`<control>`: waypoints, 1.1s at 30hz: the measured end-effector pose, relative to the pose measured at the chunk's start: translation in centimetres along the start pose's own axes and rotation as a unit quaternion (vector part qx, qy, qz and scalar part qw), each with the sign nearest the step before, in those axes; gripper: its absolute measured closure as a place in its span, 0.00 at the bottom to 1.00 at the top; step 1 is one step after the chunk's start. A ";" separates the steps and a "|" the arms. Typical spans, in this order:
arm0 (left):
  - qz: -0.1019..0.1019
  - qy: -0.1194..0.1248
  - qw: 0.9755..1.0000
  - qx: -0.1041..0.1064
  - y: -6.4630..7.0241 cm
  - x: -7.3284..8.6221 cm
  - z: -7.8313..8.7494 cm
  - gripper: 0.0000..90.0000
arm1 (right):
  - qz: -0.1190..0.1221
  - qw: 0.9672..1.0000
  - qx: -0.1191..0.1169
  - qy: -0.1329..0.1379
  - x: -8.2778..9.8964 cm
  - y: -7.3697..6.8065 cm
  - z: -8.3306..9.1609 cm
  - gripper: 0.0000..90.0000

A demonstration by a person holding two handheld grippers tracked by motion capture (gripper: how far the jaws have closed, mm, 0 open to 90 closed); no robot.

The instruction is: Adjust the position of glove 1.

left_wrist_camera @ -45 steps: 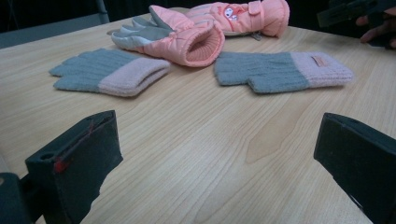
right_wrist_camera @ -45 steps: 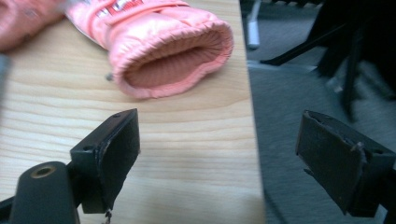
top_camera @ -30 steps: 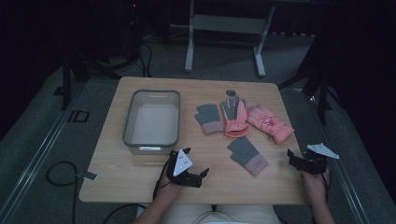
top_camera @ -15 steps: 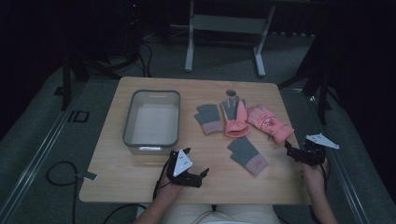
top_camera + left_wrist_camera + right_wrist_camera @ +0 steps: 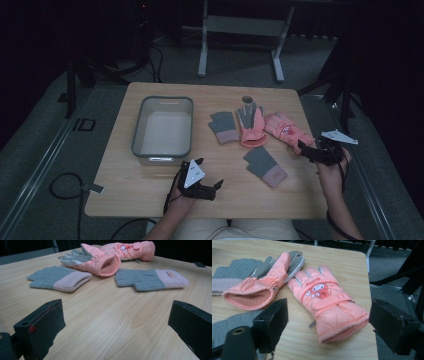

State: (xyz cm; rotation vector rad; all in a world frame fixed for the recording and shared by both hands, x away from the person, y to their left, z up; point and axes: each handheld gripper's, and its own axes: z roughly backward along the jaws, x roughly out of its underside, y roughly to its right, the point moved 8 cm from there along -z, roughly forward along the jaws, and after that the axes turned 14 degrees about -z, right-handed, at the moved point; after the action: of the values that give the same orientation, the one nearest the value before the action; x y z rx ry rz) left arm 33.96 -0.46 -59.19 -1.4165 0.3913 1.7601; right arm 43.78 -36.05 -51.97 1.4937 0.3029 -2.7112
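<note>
- Right tongs (image 5: 306,148), jaws apart, hover just near of the pink ski glove (image 5: 329,302) at the worktop's (image 5: 150,190) right edge.
- Left tongs (image 5: 209,175), jaws apart, rest near the bin (image 5: 162,152).

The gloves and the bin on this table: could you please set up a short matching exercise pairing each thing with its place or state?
Things:
1. Pink cartoon glove
2. Grey knit glove with pink cuff
3. Grey bin
4. Left gripper

Places or states:
A. Empty, on the table's left half
B. Between the right gripper's open jaws, cuff towards it
C. Open, over bare wood near the front edge
D. Lying alone, in front of the other gloves

Pairs: 1-B, 2-D, 3-A, 4-C
</note>
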 end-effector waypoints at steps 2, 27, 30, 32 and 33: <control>-0.002 0.000 1.000 0.000 0.0 0.0 0.0 0.00 | 0.000 1.000 -0.007 -0.007 0.0 -0.4 -0.3 0.15; -0.004 0.000 1.000 0.000 0.1 0.0 0.0 0.00 | 0.049 0.994 -0.083 -0.044 -2.4 -8.2 -4.7 0.25; -0.002 0.000 1.000 0.000 0.0 0.0 0.0 0.00 | 0.052 0.993 -0.089 -0.050 -2.5 -9.1 -5.1 0.28; -0.001 0.000 1.000 0.000 0.0 0.0 0.0 0.00 | 0.055 0.993 -0.091 -0.049 -2.6 -9.6 -5.5 0.29; -0.001 0.000 1.000 0.000 0.0 0.0 0.0 0.00 | 0.055 0.993 -0.092 -0.052 -2.6 -9.9 -5.6 0.29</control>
State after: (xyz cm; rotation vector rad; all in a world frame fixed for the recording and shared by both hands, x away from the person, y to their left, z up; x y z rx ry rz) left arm 33.93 -0.50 -59.19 -1.4158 0.3891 1.7588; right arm 48.65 -25.46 -51.16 1.2763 0.4391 -2.5831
